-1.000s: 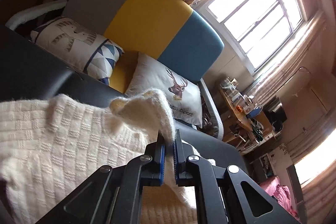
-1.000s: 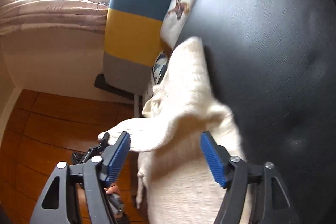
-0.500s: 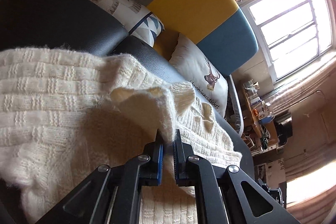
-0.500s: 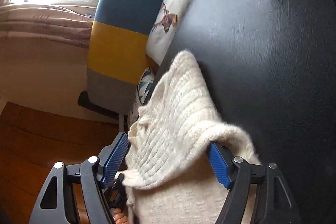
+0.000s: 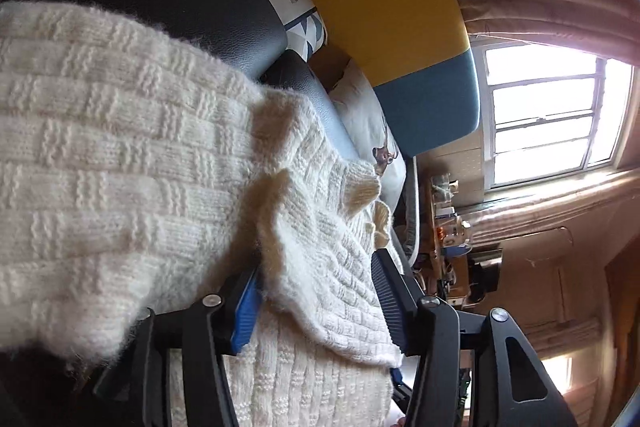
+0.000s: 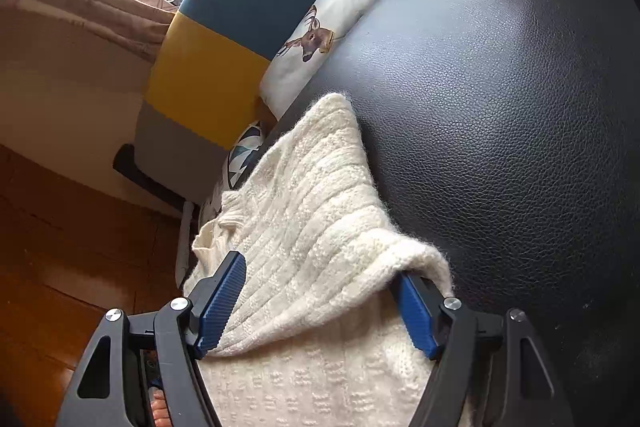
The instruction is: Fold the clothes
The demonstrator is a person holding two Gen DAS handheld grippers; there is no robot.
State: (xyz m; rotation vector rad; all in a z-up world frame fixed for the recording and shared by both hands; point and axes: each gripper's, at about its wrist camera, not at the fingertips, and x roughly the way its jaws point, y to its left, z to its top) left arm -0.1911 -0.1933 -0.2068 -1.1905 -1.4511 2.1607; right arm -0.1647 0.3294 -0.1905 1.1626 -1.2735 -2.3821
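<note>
Where black leather surface point(image 6: 500, 107) ends, a tricolour sofa point(image 6: 224, 39) faces the window point(image 5: 552, 115).

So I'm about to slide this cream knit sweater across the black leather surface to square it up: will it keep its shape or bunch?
The sweater likely bunches: its folded flap already droops in soft curves. The thick, fuzzy knit probably drags rather than glides on the grained black leather. Lifted at one edge, it would probably sag.

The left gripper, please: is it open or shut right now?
Open: the left gripper's blue pads stand apart, with a sweater flap lying loose between them.
</note>
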